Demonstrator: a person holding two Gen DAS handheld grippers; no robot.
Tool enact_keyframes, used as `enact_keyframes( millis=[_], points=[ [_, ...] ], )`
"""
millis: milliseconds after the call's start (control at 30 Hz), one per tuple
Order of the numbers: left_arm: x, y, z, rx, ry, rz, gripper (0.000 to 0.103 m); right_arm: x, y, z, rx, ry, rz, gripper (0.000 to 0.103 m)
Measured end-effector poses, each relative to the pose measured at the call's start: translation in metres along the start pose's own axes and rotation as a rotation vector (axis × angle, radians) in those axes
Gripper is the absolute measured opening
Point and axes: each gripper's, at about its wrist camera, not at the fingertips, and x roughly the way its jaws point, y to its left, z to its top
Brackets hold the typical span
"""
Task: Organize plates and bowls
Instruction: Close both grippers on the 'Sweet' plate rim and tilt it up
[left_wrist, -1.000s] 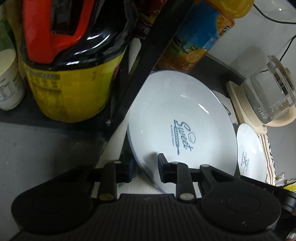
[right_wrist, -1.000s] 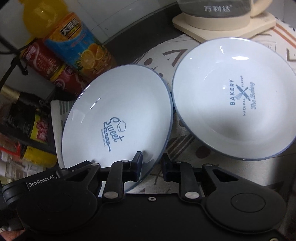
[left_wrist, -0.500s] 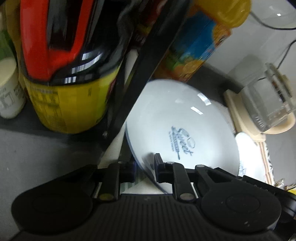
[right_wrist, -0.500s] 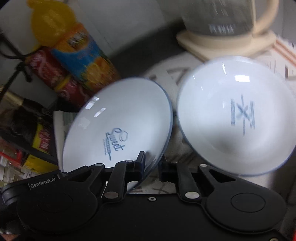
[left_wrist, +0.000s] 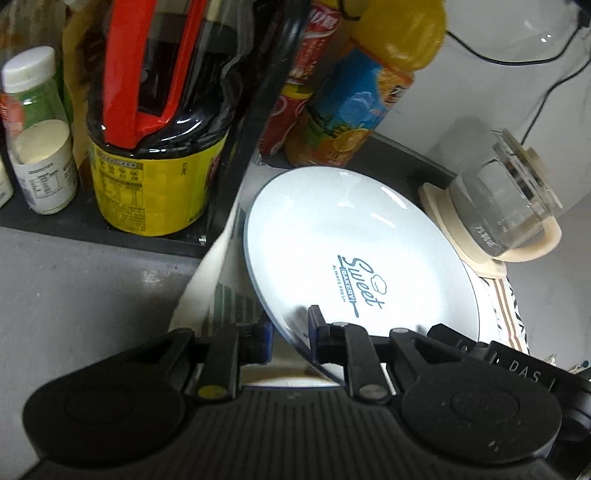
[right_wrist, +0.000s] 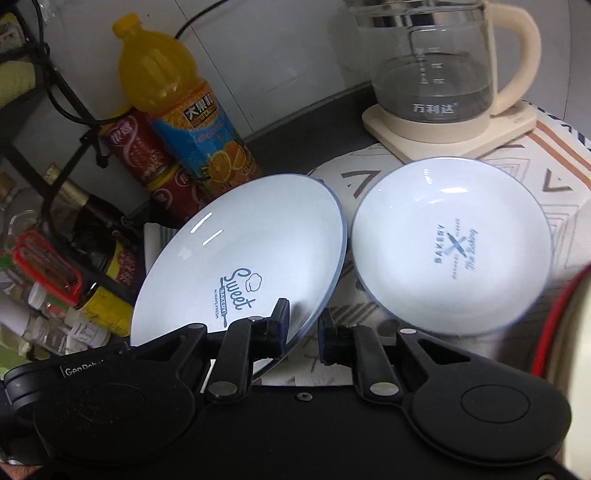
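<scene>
Both tools grip one plate. The left tool (left_wrist: 290, 339) has its jaws closed on the near rim of the "Sweet Bakery" plate (left_wrist: 354, 251), one pad over the rim, one under it; these jaws have just been closing, with the rim between them. The right tool (right_wrist: 301, 330) is clamped on the same plate (right_wrist: 240, 266) at its lower right edge, one finger lying on the white face, the other behind the rim.

The plate is tilted, its printed face turned up toward both cameras, and seems lifted off the patterned cloth (right_wrist: 535, 177) below it. Whether any part of its far edge touches the cloth I cannot tell.

Just beside it on the right, in the right wrist view, lies a second plate (right_wrist: 450, 251) printed "Bakery", flat on the cloth, its rim close to the held plate's rim but apart from it. Behind that stands a glass kettle (right_wrist: 432, 66) on a cream base.

Left of the held plate a juice bottle (right_wrist: 184, 107) stands upright with red cans (right_wrist: 140, 151) next to it. In the left wrist view a dark bottle (left_wrist: 155, 147) with a yellow label and a small white bottle (left_wrist: 40, 144) sit on a black shelf (left_wrist: 110, 236) above the grey desk (left_wrist: 85, 291).
</scene>
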Motion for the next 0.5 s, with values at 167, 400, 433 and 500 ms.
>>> enact_keyframes(
  millis=[167, 400, 433, 500],
  points=[
    [-0.024, -0.006, -0.018, -0.004, -0.022, 0.014, 0.017, -0.022, -0.003, -0.016, -0.029, -0.015, 0.014, 0.015],
    [-0.052, -0.007, -0.048, -0.022, -0.039, 0.034, 0.017, -0.049, -0.007, -0.035, -0.063, -0.021, 0.046, 0.015],
    [-0.054, -0.007, -0.051, -0.029, -0.04, 0.037, 0.017, -0.053, -0.007, -0.037, -0.069, -0.022, 0.05, 0.015],
    [-0.059, -0.007, -0.059, -0.038, -0.041, 0.043, 0.017, -0.059, -0.007, -0.043, -0.088, -0.023, 0.052, 0.015]
  ],
)
